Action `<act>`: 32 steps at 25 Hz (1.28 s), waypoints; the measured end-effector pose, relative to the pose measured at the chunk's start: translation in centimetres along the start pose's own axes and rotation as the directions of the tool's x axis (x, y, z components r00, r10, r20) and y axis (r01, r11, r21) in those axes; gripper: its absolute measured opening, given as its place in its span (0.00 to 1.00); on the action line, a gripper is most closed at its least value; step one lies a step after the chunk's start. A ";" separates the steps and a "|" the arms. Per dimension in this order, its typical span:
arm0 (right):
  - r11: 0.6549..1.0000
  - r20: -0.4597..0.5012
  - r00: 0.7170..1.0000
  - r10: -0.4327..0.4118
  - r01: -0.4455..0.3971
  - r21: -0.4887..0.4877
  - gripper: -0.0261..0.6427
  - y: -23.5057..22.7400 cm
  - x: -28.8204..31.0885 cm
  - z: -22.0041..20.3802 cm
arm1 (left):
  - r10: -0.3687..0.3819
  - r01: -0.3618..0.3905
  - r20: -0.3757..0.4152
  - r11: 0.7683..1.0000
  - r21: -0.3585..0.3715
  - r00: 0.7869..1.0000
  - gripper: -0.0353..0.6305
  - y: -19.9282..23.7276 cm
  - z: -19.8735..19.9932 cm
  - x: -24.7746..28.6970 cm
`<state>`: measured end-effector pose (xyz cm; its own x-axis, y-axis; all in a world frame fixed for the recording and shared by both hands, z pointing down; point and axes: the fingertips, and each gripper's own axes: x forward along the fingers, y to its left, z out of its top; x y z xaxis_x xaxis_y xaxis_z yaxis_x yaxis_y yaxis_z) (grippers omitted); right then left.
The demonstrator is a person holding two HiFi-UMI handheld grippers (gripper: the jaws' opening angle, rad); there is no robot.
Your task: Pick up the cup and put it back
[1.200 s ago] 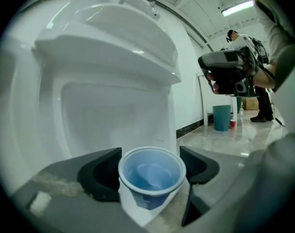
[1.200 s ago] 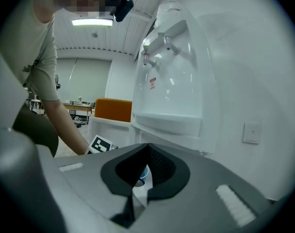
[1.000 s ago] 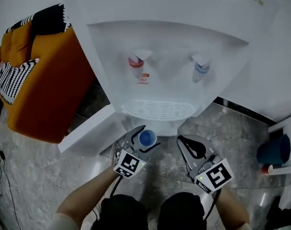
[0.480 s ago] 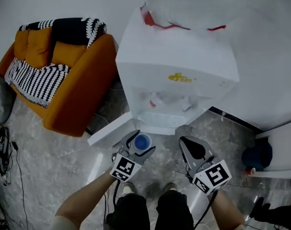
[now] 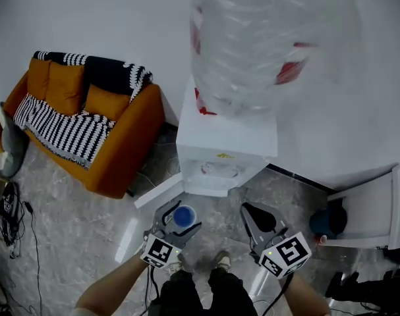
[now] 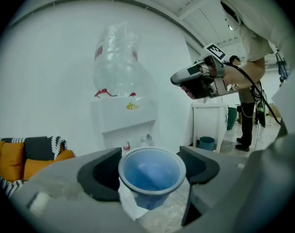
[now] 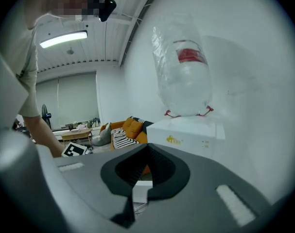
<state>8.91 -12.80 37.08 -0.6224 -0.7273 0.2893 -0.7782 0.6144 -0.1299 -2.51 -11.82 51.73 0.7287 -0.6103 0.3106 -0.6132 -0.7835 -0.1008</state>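
text: none legible | water dispenser (image 5: 226,133): yellow logo, unreadable | bottle (image 5: 265,38): red label, unreadable

White walls (image 5: 87,18) meet a grey marbled floor (image 5: 74,229). An orange sofa (image 5: 111,153) with a striped throw (image 5: 58,127) stands left of a water dispenser (image 5: 226,147); a strip light (image 7: 63,39) glows overhead.

An orange sofa (image 5: 117,153) stands just beside a white water dispenser (image 5: 226,131) bearing a clear bottle (image 5: 265,38).
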 end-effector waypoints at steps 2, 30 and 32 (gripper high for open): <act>1.000 0.000 1.000 0.005 -0.005 -0.019 0.04 1.2 -0.9 3.0 | 0.017 -0.018 0.017 1.000 0.014 1.000 0.64 0.6 3.0 -2.1; 0.978 0.241 0.970 0.004 0.047 -0.203 0.04 9.5 -14.0 30.9 | 0.084 -0.092 0.231 0.995 0.027 0.969 0.64 2.0 40.8 -19.7; 0.980 0.246 0.969 0.009 0.041 -0.197 0.04 10.0 -14.4 31.0 | 0.080 -0.093 0.224 0.994 0.049 0.971 0.64 1.7 41.2 -20.1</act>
<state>7.50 -5.66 2.24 -0.6306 -0.7747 0.0458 -0.7715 0.6322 0.0715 -5.63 -5.66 6.42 0.7270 -0.6817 0.0820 -0.6629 -0.7280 -0.1750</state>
